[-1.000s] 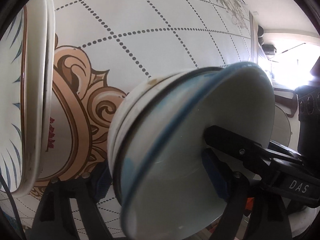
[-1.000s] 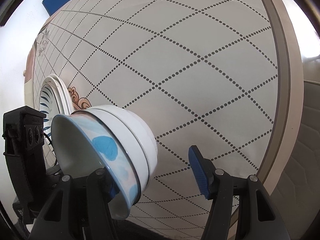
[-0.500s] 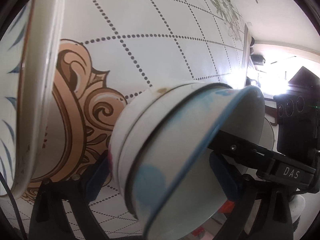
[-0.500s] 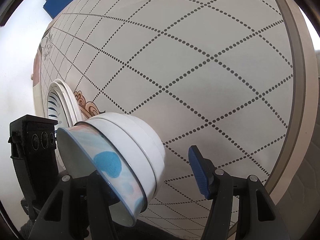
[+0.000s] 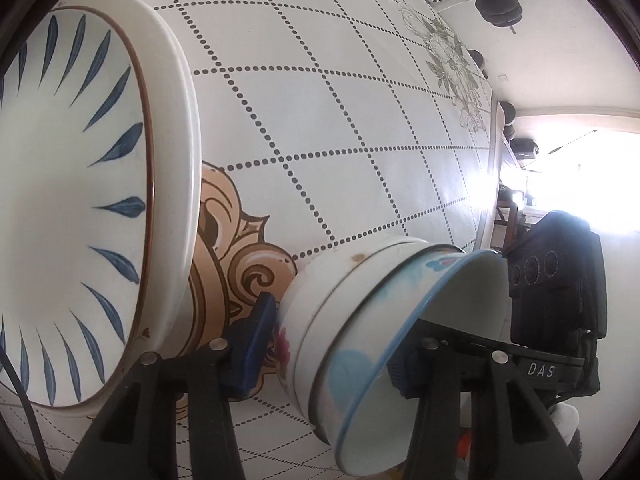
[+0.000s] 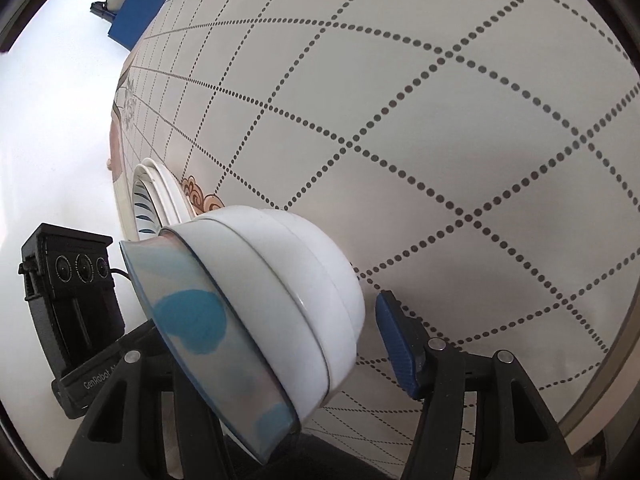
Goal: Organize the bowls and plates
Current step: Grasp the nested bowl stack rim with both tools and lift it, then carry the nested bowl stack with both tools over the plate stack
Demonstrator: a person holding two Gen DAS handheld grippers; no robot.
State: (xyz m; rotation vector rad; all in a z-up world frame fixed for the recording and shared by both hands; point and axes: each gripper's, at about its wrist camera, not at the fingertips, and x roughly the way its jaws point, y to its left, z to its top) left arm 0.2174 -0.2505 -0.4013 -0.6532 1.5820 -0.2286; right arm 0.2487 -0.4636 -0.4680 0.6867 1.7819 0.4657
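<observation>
A stack of nested bowls (image 5: 344,320), two white ones with a blue-patterned bowl (image 6: 208,328) innermost, lies tilted on its side on the table. My left gripper (image 5: 330,360) is closing on it. One blue pad (image 5: 256,344) touches the outer white bowl's base and the other finger reaches inside the blue bowl. My right gripper (image 6: 288,336) straddles the same stack. Its left finger is hidden inside the bowl, and its right pad (image 6: 396,344) stands a little clear of the white wall. A stack of plates (image 5: 80,200) with blue leaf marks sits just beside the bowls.
The round table (image 6: 440,120) carries a cloth with dotted diamond lines and a tan scroll motif (image 5: 240,260). Its rim (image 6: 624,340) curves close on the right of the right wrist view. A blue box (image 6: 136,20) stands on the floor beyond.
My left gripper's jaws have narrowed onto the bowl stack, and the view has drawn back, showing the plates' face. The right gripper has sunk toward the table, and the stack stays tilted.
</observation>
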